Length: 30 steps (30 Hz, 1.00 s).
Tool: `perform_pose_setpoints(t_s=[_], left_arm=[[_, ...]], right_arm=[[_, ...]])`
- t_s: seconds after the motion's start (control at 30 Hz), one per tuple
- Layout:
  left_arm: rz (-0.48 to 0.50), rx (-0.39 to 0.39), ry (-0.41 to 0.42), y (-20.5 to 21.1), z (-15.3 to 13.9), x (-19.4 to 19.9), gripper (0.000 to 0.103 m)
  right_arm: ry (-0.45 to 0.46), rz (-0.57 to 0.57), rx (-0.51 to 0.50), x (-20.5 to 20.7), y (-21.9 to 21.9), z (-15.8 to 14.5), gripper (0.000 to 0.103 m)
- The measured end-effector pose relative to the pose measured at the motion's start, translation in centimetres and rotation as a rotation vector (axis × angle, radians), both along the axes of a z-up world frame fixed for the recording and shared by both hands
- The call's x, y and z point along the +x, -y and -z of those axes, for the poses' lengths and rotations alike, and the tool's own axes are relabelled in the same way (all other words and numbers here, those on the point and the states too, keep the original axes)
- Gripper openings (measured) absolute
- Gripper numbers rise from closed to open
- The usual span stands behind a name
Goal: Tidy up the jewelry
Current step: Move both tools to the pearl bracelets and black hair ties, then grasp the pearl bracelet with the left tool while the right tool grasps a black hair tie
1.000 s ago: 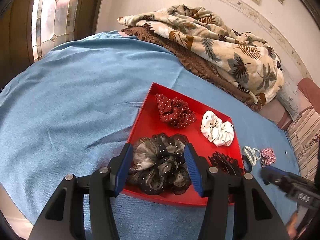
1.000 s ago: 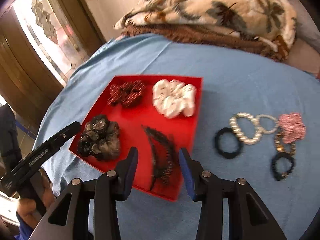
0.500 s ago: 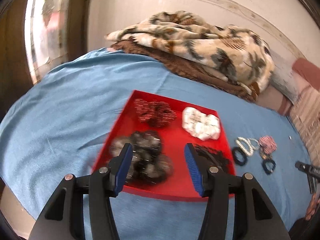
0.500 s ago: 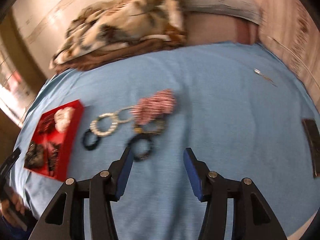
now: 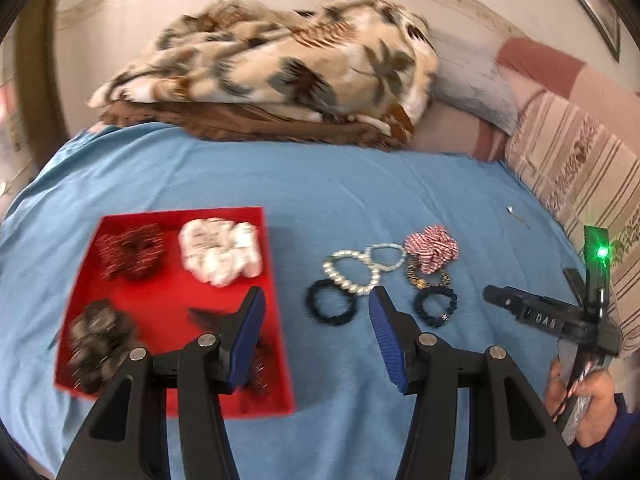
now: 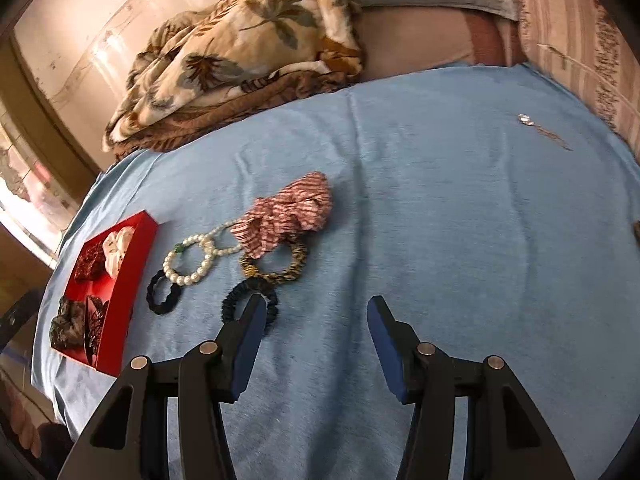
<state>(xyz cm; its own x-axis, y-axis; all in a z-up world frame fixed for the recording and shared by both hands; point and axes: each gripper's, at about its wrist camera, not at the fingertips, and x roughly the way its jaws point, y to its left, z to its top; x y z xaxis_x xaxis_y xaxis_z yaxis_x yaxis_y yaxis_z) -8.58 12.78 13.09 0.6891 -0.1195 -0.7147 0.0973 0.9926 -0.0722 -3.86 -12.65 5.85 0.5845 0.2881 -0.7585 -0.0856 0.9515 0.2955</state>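
Observation:
A red tray [image 5: 168,288] on the blue bedspread holds a dark red scrunchie [image 5: 130,252], a white dotted scrunchie [image 5: 220,252], a grey-black scrunchie [image 5: 98,342] and a black hair clip [image 5: 212,318]. To its right lie a pearl bracelet [image 5: 352,272], a smaller pearl ring [image 5: 384,256], a pink striped scrunchie [image 5: 432,246], a leopard band [image 5: 426,278] and two dark bands [image 5: 330,302] [image 5: 436,306]. My left gripper [image 5: 316,312] is open and empty above the tray's right edge. My right gripper [image 6: 316,320] is open and empty, just right of the near dark band [image 6: 244,300].
A folded leaf-print blanket [image 5: 280,76] lies at the back of the bed. Pillows [image 5: 560,152] line the right side. A small metal pin [image 5: 516,216] lies on the bedspread at the right. The tray also shows in the right wrist view [image 6: 120,280].
My left gripper has swung right, from over the grey-black scrunchie to the tray's right edge. My right gripper has left the tray and moved over to the loose bands and bracelets.

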Motion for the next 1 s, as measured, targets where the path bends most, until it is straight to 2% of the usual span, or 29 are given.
perform_pose_setpoints(t_s=[0.07, 0.23, 0.5, 0.8, 0.97, 1.0], left_arm=[[0.013, 0.022, -0.041, 1.3, 0.8, 2.1, 0.053], [0.013, 0.021, -0.131, 3.1, 3.1, 6.6, 0.052], [0.019, 0.145, -0.222, 5.8, 7.2, 12.1, 0.051], [-0.011, 0.16, -0.305, 5.1, 10.5, 15.2, 0.051], [0.014, 0.2, -0.29, 5.8, 11.1, 15.2, 0.051], [0.02, 0.199, -0.289, 5.9, 11.1, 15.3, 0.044]], right_arm=[[0.003, -0.015, 0.007, 0.3, -0.2, 0.4, 0.057], [-0.018, -0.044, 0.04, 1.0, -0.2, 1.8, 0.057], [-0.034, -0.077, 0.049, 1.9, -1.0, 2.9, 0.057], [-0.013, -0.102, -0.011, 2.4, -2.4, 3.5, 0.056], [-0.003, -0.101, -0.056, 2.5, -3.1, 3.7, 0.052], [0.001, -0.099, -0.077, 2.5, -3.3, 3.8, 0.051]])
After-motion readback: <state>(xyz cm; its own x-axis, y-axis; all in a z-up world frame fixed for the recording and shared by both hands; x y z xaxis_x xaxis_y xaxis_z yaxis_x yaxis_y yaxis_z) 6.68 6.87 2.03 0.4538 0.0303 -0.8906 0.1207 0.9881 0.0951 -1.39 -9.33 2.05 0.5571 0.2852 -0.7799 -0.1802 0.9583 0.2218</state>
